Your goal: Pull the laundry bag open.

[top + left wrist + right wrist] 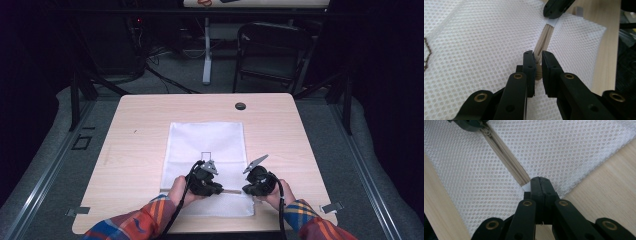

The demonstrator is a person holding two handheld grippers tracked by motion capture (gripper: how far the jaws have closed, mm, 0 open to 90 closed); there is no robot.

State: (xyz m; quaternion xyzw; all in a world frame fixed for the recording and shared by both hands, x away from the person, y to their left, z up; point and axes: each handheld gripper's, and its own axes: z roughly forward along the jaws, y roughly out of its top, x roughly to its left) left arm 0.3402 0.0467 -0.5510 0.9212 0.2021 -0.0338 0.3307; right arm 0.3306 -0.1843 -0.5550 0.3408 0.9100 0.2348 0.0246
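Lab – dark curtains (pixel 30 75), cables (pixel 165 80)

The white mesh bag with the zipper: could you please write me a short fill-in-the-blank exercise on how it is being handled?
1. The white mesh bag lies flat on a ____ table.
2. The left gripper is shut on the beige ____ of the bag.
3. The right gripper pinches the bag at the ____ of that zipper.
4. The person's sleeves have a ____ pattern.

Missing words: wooden; zipper; end; plaid
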